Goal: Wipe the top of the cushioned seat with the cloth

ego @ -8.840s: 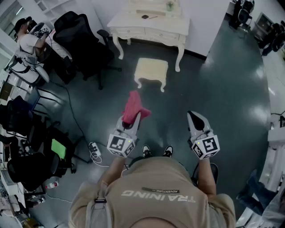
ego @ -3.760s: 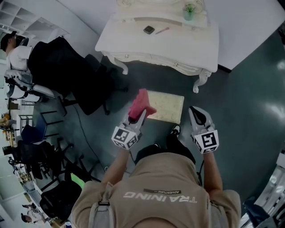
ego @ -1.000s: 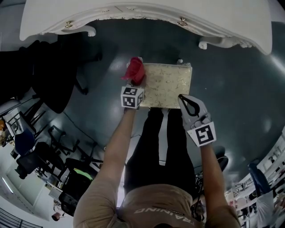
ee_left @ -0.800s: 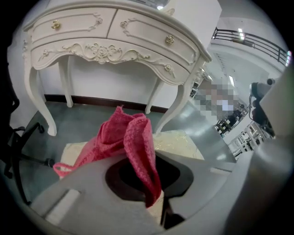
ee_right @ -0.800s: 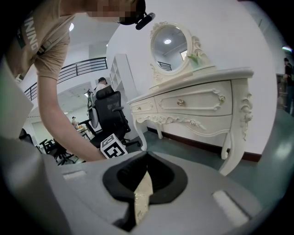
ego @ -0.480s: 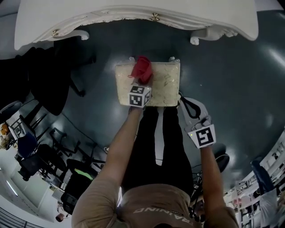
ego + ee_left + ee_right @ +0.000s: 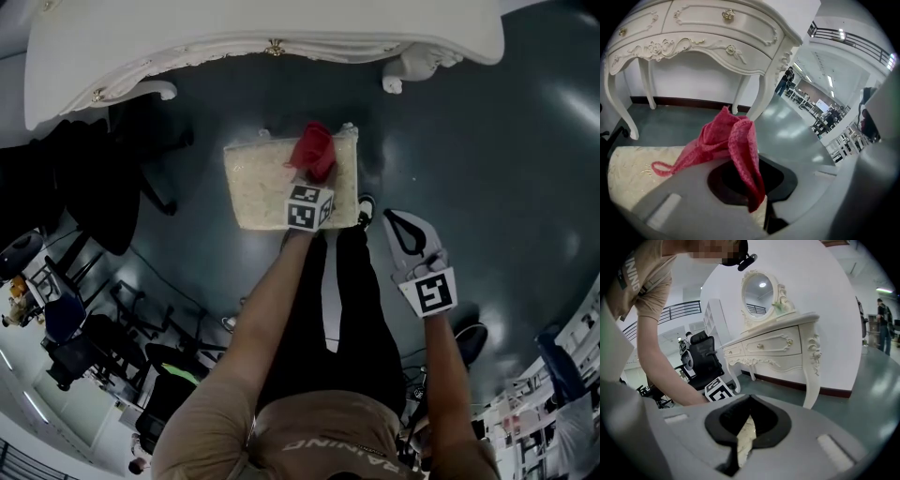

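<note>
"The cloth (image 7: 312, 152), where is it?"

"Bunched up, red, in the left gripper (image 7: 315, 176), whose jaws are clamped on it. It lies over the right end of the cushioned seat (image 7: 258, 183), close to the far edge, the one toward the white table (image 7: 281, 37). In the left gripper view a loop of it trails onto the cream top, so I judge it is touching."

"Which way does the seat run?"

"Its long axis goes left to right across the head view. Nearly all the bare top lies to the left of the cloth, with only a narrow strip to its right."

"So the stroke?"

"A pull leftward along that axis, I'd say, with the cloth pressed flat, then back along the near side. The risk is a bunched cloth that only skims a thin line."

"And the right gripper (image 7: 396, 219)?"

"It's off the seat, just past its near right corner, over the floor (image 7: 487, 141) beside the person's leg (image 7: 349, 281). Its jaws are drawn together to a slit with nothing in them. The left one is nearer and has the cloth, so the move is its own."
</note>
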